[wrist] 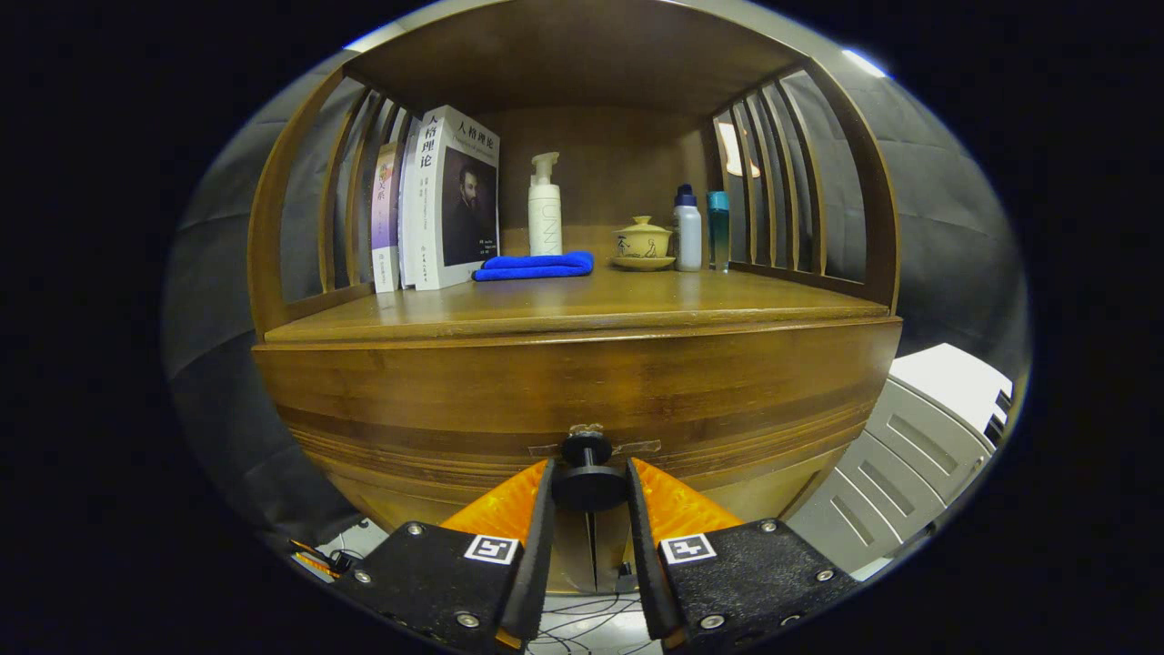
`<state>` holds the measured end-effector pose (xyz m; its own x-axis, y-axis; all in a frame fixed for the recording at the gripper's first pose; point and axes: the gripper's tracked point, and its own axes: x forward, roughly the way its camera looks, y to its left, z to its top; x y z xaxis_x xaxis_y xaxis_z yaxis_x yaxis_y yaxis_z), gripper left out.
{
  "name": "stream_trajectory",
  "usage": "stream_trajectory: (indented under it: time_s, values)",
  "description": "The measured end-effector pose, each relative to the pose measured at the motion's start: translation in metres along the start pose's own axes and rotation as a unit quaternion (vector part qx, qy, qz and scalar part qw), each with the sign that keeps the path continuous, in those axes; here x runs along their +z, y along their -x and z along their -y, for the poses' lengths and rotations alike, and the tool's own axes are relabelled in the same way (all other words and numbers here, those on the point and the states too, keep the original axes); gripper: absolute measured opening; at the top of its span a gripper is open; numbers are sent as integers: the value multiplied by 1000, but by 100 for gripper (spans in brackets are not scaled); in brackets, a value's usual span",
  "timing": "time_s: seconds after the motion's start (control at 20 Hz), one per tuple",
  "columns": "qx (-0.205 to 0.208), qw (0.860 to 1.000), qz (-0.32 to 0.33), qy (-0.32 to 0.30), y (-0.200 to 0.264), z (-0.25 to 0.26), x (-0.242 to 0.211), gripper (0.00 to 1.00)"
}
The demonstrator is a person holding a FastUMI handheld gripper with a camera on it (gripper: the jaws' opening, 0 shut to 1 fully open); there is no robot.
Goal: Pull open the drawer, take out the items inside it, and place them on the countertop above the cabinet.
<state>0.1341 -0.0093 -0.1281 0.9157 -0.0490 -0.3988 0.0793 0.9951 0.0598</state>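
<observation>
Drawer (582, 391) closed, its knob (587, 473) between the tongs (587, 482), clenched on it.

My gripper (589, 496): two fingers w/ thin flat pads running fwd, each backed by a ridged, wedge-shaped panel that narrows toward the far end. Nearer me, each finger sits on a chunky block w/ a rough, speckled black surface. Round silver screws on both blocks: three on the left block, approx. three on the right. One small square tag per block, white w/ a black blocky pattern, set at the inner far corner next to the pad. Left & right halves mirror each other. Pads look smooth, edges straight.
</observation>
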Motion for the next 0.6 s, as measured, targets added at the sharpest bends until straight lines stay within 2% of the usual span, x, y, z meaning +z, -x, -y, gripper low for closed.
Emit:
stream_trajectory:
  time_s: [0.6]
  values:
    - [0,1000,2,-2,41,2,-12,43]
